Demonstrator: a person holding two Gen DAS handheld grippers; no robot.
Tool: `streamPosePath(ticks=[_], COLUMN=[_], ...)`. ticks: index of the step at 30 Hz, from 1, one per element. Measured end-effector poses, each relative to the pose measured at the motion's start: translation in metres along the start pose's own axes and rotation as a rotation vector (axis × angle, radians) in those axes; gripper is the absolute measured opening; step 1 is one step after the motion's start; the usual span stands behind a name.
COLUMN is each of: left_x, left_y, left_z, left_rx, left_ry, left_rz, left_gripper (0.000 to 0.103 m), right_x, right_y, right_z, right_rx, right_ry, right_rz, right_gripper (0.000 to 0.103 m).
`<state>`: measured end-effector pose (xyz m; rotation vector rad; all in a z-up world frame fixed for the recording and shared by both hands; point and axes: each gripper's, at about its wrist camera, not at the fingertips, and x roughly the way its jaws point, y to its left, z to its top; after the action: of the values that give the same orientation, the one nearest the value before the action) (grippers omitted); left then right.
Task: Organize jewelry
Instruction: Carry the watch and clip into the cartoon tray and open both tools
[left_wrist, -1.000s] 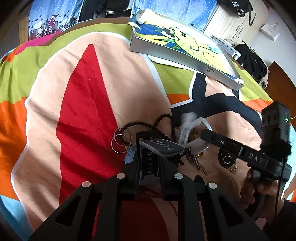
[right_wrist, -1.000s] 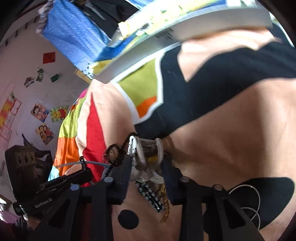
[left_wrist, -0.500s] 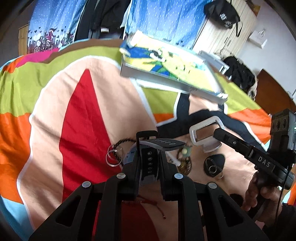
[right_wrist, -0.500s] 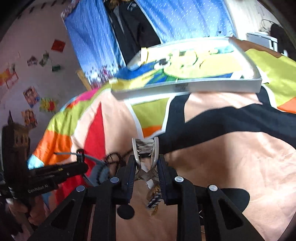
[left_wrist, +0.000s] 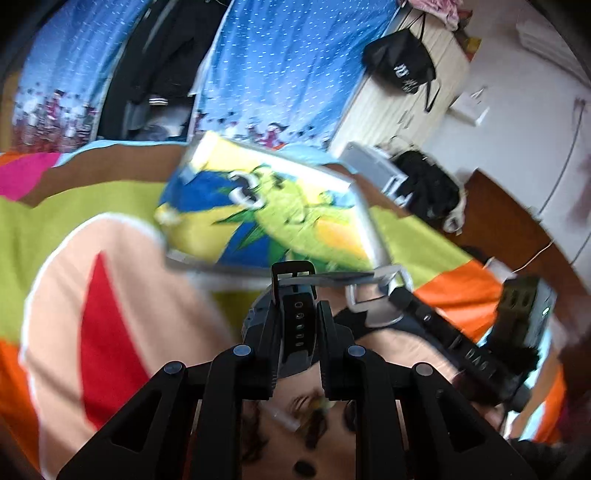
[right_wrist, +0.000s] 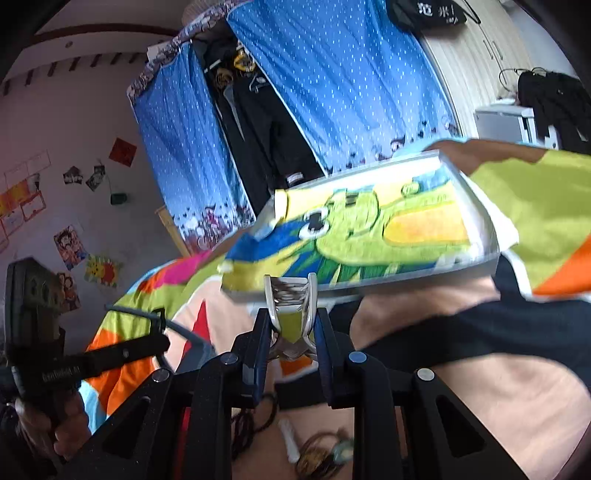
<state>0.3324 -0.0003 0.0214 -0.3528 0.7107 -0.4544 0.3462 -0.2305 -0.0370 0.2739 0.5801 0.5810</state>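
- Two grippers are lifted above the bed at once, so you appear to be mid-carry, moving jewelry toward storage.
- Bedspread (left_wrist: 122, 236): patterned in peach, red, green and orange, it fills the lower half of both views and is your work surface.
- Curtains (right_wrist: 347, 81): blue dotted cloth across the upper frame, with dark clothing hanging in the gap; posters sit at the left edge of the right wrist view.
- Tray (left_wrist: 364, 218): a shallow grey box lined with a cartoon-print cloth, at frame centre just beyond both loads. Judged the likely destination.
- Left gripper (left_wrist: 297, 332): nearly closed, its jaws clamped on a dark watch (left_wrist: 297, 321) whose strap curls over toward the right of the frame.
- Right gripper (right_wrist: 291, 334): jaws narrow, pinching a silvery clip-like piece (right_wrist: 290, 295); what kind of piece it is cannot be told.
- Remaining jewelry (right_wrist: 325, 450): beads and small pieces lie blurred on the bedspread at lower centre, beneath the grippers.
- Next move, as a judgement: bring each load over the tray, lower it, then open.
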Motion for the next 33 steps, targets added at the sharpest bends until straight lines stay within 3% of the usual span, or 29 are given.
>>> streamPosePath(ticks=[4,11,19,26,28,30,32,33], left_x=[0.017,0.062,0.119,0.123,0.123,0.123,0.117,0.114], left_y=[0.001,0.0,0.025,0.035,0.032,0.03,0.029,0.029], left_z=[0.032,0.078,0.06,0.053,0.053,0.051,0.049,0.048], left_rx=[0.022,0.076,0.012,-0.014,-0.004,0.005,0.004,0.0], left_ry=[-0.013,-0.09,0.022,0.052,0.078,0.09,0.061,0.048], left_rz=[-0.034,0.066,0.163,0.263,0.303,0.34,0.369,0.376], left_gripper=[0.015,0.014,0.014,0.016,0.029,0.057,0.068,0.069], right_x=[0.003,0.019,0.05,0.051,0.049,0.047,0.044,0.042], right_y=[-0.016,-0.046,-0.087,-0.1,-0.102,-0.103,-0.103,-0.102], right_z=[0.019,0.051,0.047,0.039,0.04,0.04,0.04,0.04], right_rx=[0.024,0.031,0.151,0.171,0.169,0.172,0.165,0.155], right_ry=[-0.057,-0.142,-0.054,-0.01,-0.009,-0.014,-0.024,-0.024], right_rz=[0.008,-0.05,-0.112,-0.182,-0.2,-0.213,-0.226,-0.239], right_gripper=[0.022,0.022,0.022,0.024,0.029,0.046,0.059,0.061])
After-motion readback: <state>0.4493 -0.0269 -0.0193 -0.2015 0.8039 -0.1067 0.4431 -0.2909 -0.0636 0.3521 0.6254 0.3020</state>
